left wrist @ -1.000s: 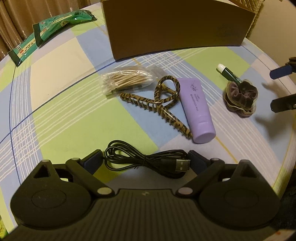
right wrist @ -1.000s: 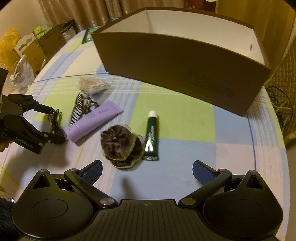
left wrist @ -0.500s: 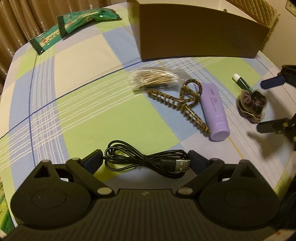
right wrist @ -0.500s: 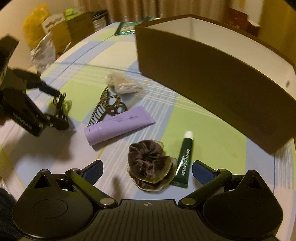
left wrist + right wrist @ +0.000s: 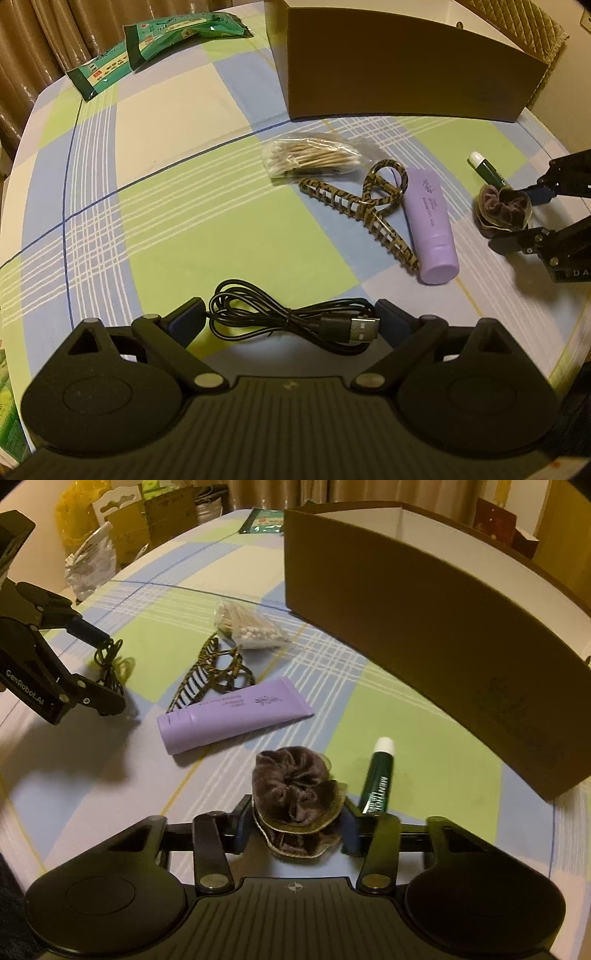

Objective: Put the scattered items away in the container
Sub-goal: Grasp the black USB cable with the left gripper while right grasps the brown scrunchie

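Scrunchie [image 5: 295, 797] between the closing right tool [image 5: 295, 834], pads at its edges; left tool [image 5: 291, 321] wide around the cable [image 5: 291, 321]

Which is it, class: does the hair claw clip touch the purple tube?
Touching. The left wrist view shows the hair claw clip lying against the purple tube with no gap.

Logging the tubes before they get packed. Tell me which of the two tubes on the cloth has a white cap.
The small dark green tube, lying beside the brown scrunchie near the box. The larger lilac tube is one colour from end to end.
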### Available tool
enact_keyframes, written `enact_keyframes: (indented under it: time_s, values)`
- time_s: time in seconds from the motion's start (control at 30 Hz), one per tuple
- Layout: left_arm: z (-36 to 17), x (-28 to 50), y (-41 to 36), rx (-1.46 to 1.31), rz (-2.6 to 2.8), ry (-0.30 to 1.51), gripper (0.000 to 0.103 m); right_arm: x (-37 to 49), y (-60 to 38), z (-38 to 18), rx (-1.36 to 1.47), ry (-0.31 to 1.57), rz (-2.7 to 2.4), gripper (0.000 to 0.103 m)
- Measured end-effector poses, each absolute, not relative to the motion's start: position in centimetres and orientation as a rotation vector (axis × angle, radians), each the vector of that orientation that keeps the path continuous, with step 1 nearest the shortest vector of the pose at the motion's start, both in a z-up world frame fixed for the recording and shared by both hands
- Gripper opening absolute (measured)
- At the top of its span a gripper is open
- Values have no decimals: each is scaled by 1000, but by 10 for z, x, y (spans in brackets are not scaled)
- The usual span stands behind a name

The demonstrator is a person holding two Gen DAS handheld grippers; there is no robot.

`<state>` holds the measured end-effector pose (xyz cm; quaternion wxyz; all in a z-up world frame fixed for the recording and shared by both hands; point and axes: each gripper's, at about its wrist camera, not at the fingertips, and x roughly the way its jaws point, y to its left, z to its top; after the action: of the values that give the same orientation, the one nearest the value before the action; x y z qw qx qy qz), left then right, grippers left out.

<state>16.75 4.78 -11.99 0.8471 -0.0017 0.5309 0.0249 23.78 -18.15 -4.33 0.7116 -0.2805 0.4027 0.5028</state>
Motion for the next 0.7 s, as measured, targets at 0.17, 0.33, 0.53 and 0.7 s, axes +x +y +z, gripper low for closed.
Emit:
enact_keyframes:
  time_s: [0.17, 0.33, 0.53, 0.7]
  values:
    - [-119, 169, 44, 1, 60, 1123, 95, 238, -188, -38, -579, 900, 1123, 26]
    - [-119, 169, 41, 6, 63, 1121, 95, 237, -194, -27, -525, 915, 1139, 24]
    - [-115, 168, 39, 6, 63, 1111, 95, 242, -204, -12, -451, 953, 1150, 24]
    - [-100, 166, 35, 6, 61, 1082, 95, 249, -218, 2, -397, 964, 1136, 24]
